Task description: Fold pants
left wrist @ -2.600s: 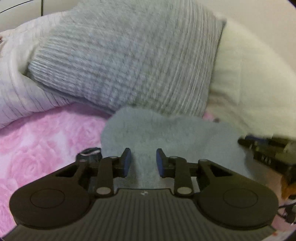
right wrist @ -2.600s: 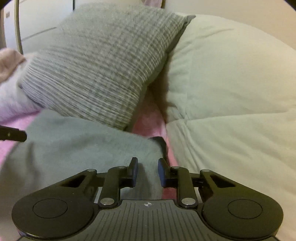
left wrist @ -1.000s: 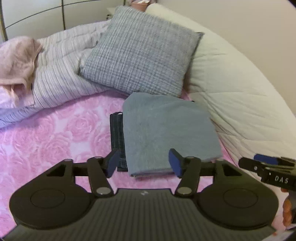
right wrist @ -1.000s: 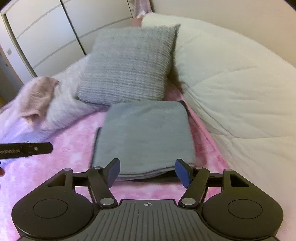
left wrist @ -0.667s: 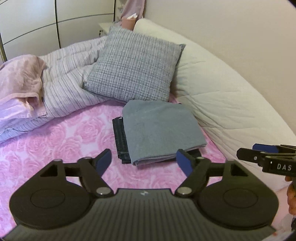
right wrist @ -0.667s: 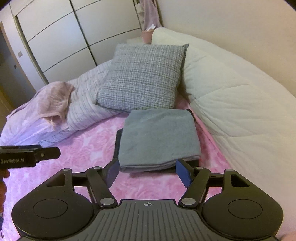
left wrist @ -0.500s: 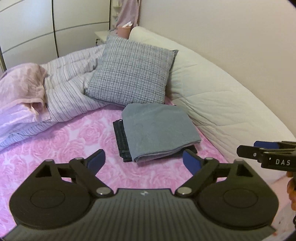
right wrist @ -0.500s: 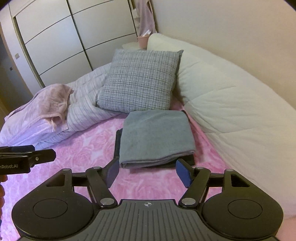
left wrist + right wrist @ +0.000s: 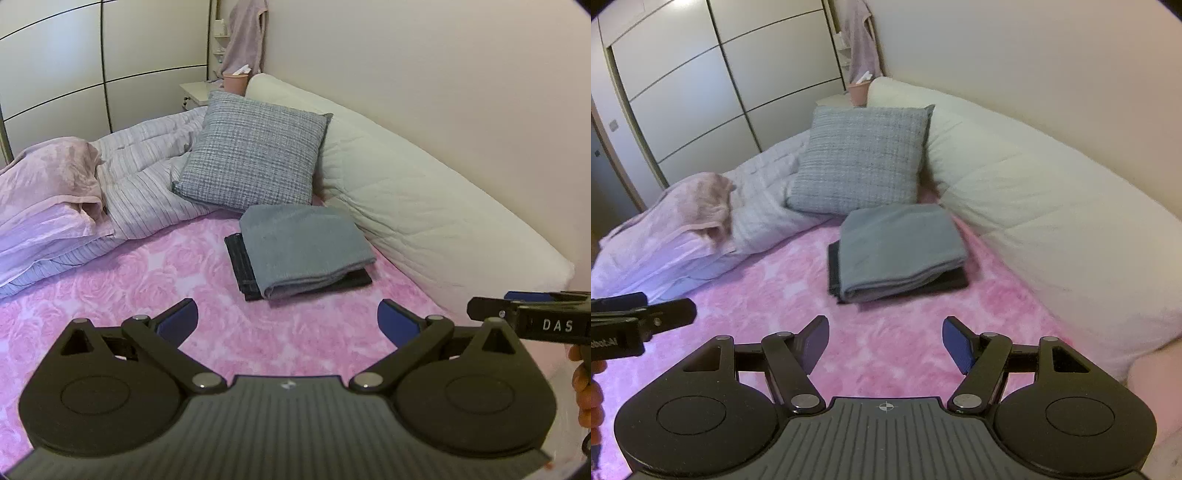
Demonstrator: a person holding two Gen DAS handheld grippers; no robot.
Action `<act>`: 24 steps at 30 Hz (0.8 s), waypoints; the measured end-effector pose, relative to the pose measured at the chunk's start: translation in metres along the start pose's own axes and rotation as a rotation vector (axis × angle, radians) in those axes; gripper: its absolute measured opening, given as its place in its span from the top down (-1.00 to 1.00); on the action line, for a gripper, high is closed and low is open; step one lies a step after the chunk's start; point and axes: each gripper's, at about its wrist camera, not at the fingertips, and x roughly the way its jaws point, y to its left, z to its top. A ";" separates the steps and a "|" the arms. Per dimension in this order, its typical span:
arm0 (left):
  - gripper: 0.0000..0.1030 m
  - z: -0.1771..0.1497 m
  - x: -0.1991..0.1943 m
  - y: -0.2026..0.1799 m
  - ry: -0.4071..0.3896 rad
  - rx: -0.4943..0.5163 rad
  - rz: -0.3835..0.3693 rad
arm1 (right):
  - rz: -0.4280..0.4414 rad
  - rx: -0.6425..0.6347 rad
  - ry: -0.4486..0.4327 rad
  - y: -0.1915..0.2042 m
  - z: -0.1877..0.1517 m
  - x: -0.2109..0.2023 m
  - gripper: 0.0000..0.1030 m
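A folded grey pair of pants (image 9: 303, 247) lies on top of a folded dark pair (image 9: 240, 266) on the pink rose bedspread (image 9: 147, 288), just in front of a grey checked pillow (image 9: 255, 158). The same stack shows in the right wrist view, with the grey pants (image 9: 897, 247) over the dark pair (image 9: 833, 273). My left gripper (image 9: 286, 317) hangs well back from the stack. Its jaws are opening wide, with nothing between them. My right gripper (image 9: 885, 334) is open and empty, equally far from the stack.
A long white quilted bolster (image 9: 424, 206) runs along the wall on the right. A striped duvet (image 9: 147, 177) and a pink blanket (image 9: 55, 166) are heaped at the left. Wardrobe doors (image 9: 701, 92) and a nightstand with a pink cup (image 9: 234, 79) stand behind the bed.
Both grippers have drawn back and upward from the folded stack, which now looks smaller and farther off. The left jaws have spread wider. The stack has stayed put.
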 end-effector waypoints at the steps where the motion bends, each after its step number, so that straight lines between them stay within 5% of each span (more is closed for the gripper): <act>1: -0.98 -0.003 -0.005 0.000 0.006 0.000 0.004 | 0.013 0.009 0.000 0.002 -0.003 -0.004 -0.27; 24: -0.98 -0.040 -0.024 0.002 0.109 0.009 -0.024 | 0.024 -0.017 0.044 0.027 -0.044 -0.033 -0.27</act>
